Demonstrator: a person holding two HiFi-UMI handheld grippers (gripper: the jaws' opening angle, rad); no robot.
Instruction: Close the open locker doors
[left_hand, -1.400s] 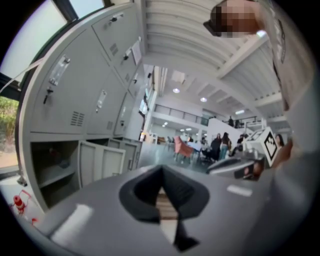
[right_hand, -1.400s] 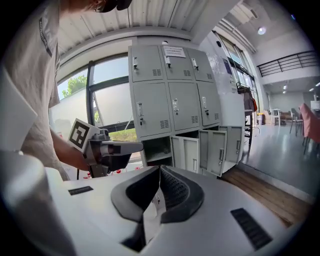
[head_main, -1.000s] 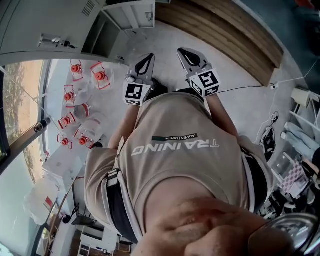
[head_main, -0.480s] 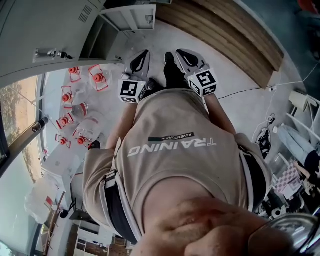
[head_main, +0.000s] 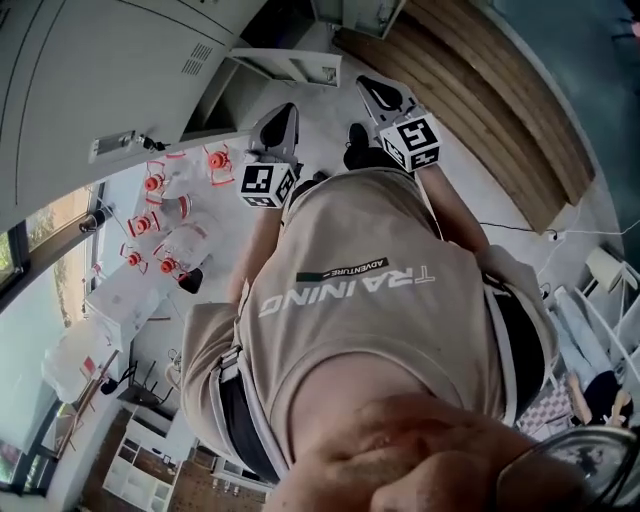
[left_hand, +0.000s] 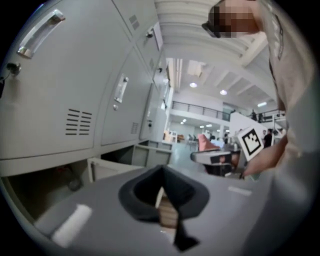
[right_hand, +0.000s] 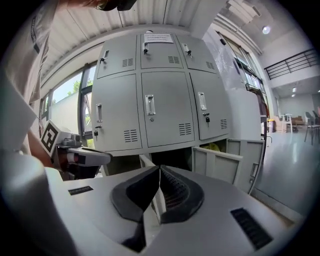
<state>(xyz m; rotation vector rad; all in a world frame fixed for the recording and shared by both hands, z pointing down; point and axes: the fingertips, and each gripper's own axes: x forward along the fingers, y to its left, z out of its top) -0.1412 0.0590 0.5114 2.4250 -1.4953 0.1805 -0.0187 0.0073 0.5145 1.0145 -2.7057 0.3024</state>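
The person's beige shirt carries "TRAINING" in large white letters, upside down in the head view, with a small dark label reading "ADVENTURE" just beside it. A white paper notice on the top middle locker door is too small to read.

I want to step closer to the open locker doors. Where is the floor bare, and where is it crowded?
Bare floor lies between the open door and the wooden boards, ahead of the left gripper and right gripper, and on beside the boards to the cable. Crowded: the red-capped bottles at left, beside the lockers.
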